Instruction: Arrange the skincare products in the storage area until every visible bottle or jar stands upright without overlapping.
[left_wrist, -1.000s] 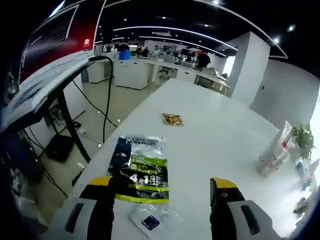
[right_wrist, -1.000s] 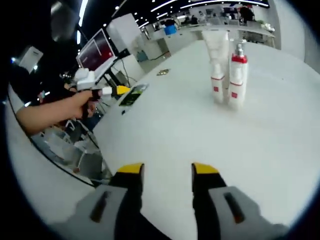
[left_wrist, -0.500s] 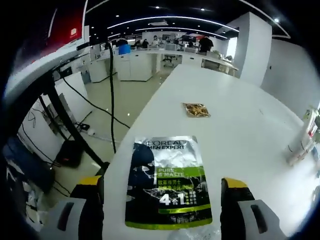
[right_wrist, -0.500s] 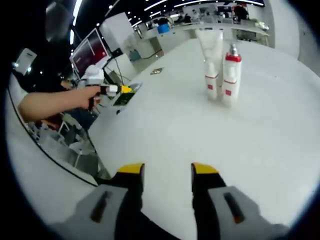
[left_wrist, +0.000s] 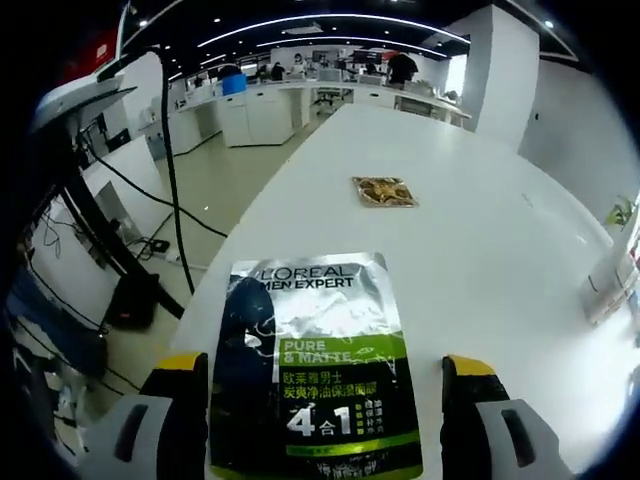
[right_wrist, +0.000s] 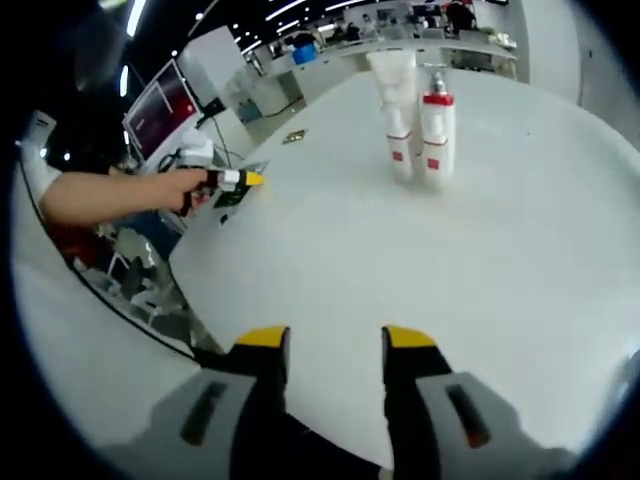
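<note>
A long white table (left_wrist: 470, 240) runs away through an open office. Near its middle lies a small flat gold-brown packet (left_wrist: 384, 191), its print too small to read. To the table's side a black cable (left_wrist: 172, 170) hangs down toward the glossy floor (left_wrist: 240, 180), beside dark stand legs (left_wrist: 100, 240). White counters (left_wrist: 260, 115) stand further back, with people at them. A white pillar (left_wrist: 495, 75) rises past the table's far end, and curved light strips (left_wrist: 300, 22) cross the dark ceiling. In the right gripper view a screen (right_wrist: 158, 105) glows red, perhaps a monitor.
</note>
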